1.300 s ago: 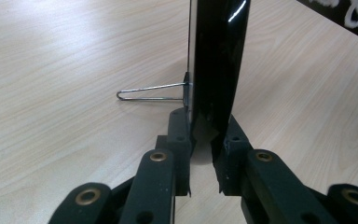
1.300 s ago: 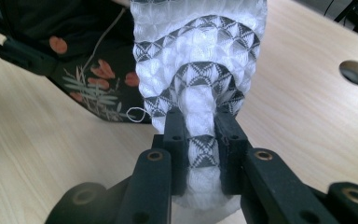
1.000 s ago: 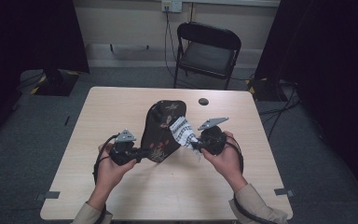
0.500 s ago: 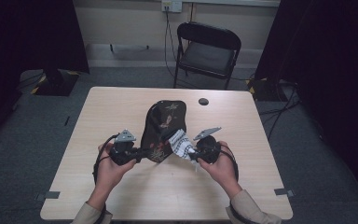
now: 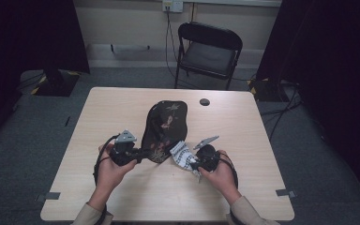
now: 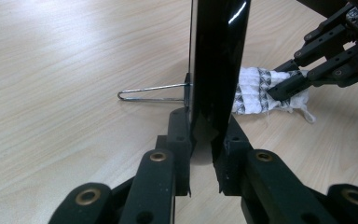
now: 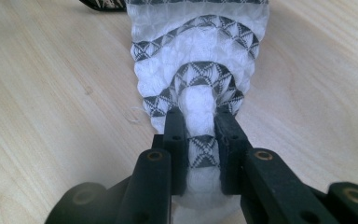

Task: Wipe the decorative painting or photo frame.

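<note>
Black lacquered plaque [image 5: 165,124] tilted on its wire stand [image 6: 154,92], long axis running away across table [image 5: 243,140], near edge clamped by left gripper [image 5: 138,153], patterned white cloth [image 5: 183,155] beside that edge, bunched between closed right gripper [image 5: 193,164] jaws, 1 chair [image 5: 209,52] beyond.

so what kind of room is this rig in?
Looks like a lab or studio set up for recording, not a home. A bare wooden table stands alone on grey carpet, dark curtains hang on both sides, and a folding chair sits by the wall with cables running along the floor.
</note>
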`<state>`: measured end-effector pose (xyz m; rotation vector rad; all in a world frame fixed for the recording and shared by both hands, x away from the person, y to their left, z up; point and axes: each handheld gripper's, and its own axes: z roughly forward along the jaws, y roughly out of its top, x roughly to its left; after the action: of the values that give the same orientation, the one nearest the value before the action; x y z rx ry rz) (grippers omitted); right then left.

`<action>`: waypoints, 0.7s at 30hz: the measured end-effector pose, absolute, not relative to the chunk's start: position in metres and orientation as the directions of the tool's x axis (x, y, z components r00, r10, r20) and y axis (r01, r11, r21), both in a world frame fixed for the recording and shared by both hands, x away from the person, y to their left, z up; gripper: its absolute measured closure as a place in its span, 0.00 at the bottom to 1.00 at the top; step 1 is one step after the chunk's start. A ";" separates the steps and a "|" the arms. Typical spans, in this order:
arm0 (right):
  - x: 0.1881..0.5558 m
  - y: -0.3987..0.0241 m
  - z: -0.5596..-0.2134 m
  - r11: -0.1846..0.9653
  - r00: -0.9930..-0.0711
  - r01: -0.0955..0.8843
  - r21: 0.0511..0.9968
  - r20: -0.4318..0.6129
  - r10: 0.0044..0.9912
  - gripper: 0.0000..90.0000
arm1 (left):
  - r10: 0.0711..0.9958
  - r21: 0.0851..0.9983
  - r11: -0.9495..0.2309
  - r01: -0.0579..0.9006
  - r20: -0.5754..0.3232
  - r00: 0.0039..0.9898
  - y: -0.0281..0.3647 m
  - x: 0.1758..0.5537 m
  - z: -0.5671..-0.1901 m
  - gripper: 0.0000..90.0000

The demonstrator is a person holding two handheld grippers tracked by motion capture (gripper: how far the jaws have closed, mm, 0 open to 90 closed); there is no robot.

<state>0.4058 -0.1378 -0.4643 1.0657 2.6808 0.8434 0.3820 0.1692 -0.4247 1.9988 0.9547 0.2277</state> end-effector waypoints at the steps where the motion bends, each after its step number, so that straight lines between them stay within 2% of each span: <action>1: 0.406 -0.138 -0.465 0.591 -0.740 0.593 0.547 0.080 0.668 0.86 | 0.701 0.782 -0.314 0.539 -0.192 0.686 0.169 0.382 -0.425 0.87; 8: 0.404 -0.145 -0.453 0.590 -0.738 0.585 0.557 0.062 0.672 0.86 | 0.702 0.780 -0.316 0.540 -0.191 0.686 0.170 0.382 -0.425 0.87; 21: 0.401 -0.162 -0.366 0.551 -0.727 0.495 0.672 -0.028 0.687 0.86 | 0.700 0.781 -0.315 0.540 -0.193 0.688 0.170 0.384 -0.424 0.87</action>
<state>0.4013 -0.1620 -0.3664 0.9795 2.5023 0.9496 0.3838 0.1698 -0.4242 2.0008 0.9548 0.2257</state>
